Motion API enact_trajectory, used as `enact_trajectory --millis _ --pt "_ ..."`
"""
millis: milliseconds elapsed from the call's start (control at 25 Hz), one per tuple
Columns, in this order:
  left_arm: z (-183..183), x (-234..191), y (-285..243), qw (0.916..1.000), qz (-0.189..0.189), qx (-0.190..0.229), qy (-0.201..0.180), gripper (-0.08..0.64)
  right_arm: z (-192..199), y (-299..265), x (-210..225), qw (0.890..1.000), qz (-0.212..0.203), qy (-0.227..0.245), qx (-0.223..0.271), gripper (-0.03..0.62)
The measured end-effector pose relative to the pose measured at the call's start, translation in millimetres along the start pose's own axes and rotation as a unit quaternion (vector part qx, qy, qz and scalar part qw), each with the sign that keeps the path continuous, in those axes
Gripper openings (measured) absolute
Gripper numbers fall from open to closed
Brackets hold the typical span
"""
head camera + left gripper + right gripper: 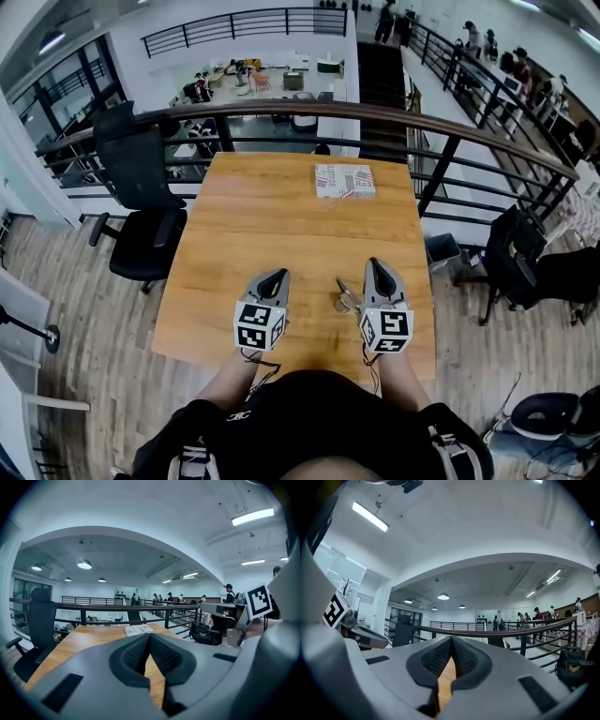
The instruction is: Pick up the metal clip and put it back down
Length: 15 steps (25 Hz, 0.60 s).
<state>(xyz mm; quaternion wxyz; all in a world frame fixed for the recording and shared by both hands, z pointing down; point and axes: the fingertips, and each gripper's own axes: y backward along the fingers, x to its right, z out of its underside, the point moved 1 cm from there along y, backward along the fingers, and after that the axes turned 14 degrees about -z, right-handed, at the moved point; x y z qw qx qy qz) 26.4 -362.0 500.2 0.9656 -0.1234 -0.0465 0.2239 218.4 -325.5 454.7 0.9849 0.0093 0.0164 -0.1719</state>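
metal clip [347, 300] beside right gripper [378, 264], box [345, 181] beyond

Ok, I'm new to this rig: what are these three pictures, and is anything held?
There is no robot arm: a person holds a tool in each hand, each ending in a two-jaw claw. The head view looks down from the person's head onto a wooden table. The two gripper views ride on the tools and look along their jaws. On the table lie a metal clip, just beside the right claw, and a printed box near the far edge. The left claw and the right claw are both shut with nothing between the jaws, so the clip is not held.
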Motion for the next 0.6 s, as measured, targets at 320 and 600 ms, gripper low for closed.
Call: enact_trajectory --millis 320,600 --pt "-2.5 5.0 3.3 1.0 0.006 0.002 -0.002 0.018 -6.0 8.0 0.6 1.0 0.007 0.004 0.009 0.014" --pt "-2.8 7.8 4.2 0.9999 0.011 0.001 -0.006 0.018 -7.9 8.3 0.3 1.0 0.005 0.003 0.009 0.014"
